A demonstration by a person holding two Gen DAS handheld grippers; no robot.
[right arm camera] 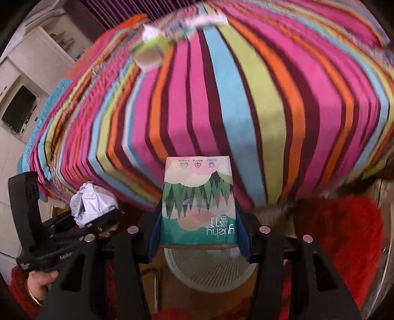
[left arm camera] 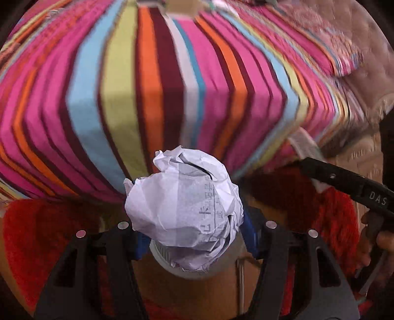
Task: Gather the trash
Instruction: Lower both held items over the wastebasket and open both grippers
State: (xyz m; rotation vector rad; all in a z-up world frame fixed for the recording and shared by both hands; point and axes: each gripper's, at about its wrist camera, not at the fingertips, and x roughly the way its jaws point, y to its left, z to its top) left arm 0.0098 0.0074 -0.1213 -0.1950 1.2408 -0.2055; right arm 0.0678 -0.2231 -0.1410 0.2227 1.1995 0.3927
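Observation:
A crumpled white paper ball [left arm camera: 183, 209] with printed text sits between the blue pads of my left gripper [left arm camera: 194, 236], which is shut on it. Below it shows the rim of a white mesh bin [left arm camera: 170, 264]. My right gripper [right arm camera: 198, 236] is shut on a green tissue pack [right arm camera: 199, 201] with a forest print, held upright over the same mesh bin [right arm camera: 209, 270]. In the right wrist view the left gripper [right arm camera: 98, 216] hangs at the left with the paper ball [right arm camera: 92, 204]. In the left wrist view the right gripper's black finger [left arm camera: 344, 182] crosses the right edge.
A bed under a striped cover [right arm camera: 246, 98] fills the space behind the bin. On it lie a small cardboard box [right arm camera: 150, 54] and blurred wrappers [right arm camera: 206, 19]. A red shaggy rug [right arm camera: 344, 233] surrounds the bin. A hand [right arm camera: 39, 278] grips the left tool.

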